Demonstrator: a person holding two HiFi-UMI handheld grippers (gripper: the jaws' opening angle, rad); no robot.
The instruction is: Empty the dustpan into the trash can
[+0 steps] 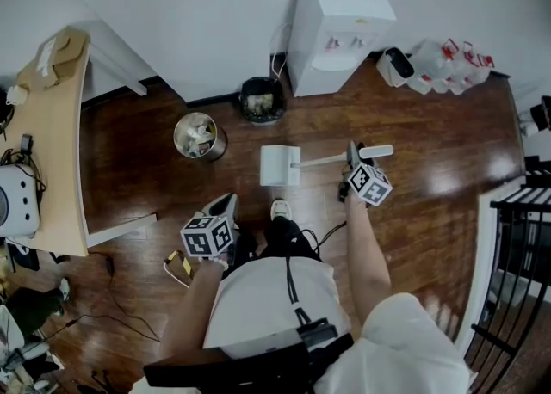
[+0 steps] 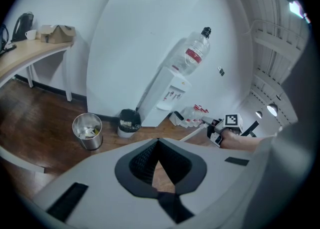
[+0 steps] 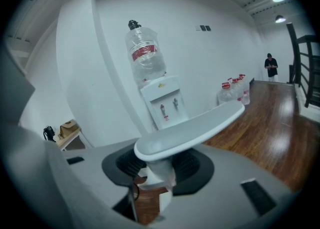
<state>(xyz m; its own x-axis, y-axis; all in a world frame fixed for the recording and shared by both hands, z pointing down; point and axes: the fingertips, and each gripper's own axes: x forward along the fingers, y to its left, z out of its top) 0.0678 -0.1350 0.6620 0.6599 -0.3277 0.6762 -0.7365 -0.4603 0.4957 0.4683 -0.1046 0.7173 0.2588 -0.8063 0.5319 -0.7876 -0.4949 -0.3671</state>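
Wood floor, steel bin, black bin, cooler ahead; left tool pressed together, right tool spread round dustpan handle.

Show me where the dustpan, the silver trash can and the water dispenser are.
dustpan (image 1: 280, 165), head view, on the white pan's top.
silver trash can (image 1: 218, 151), head view, on its side wall.
water dispenser (image 1: 334, 44), head view, on its white front.
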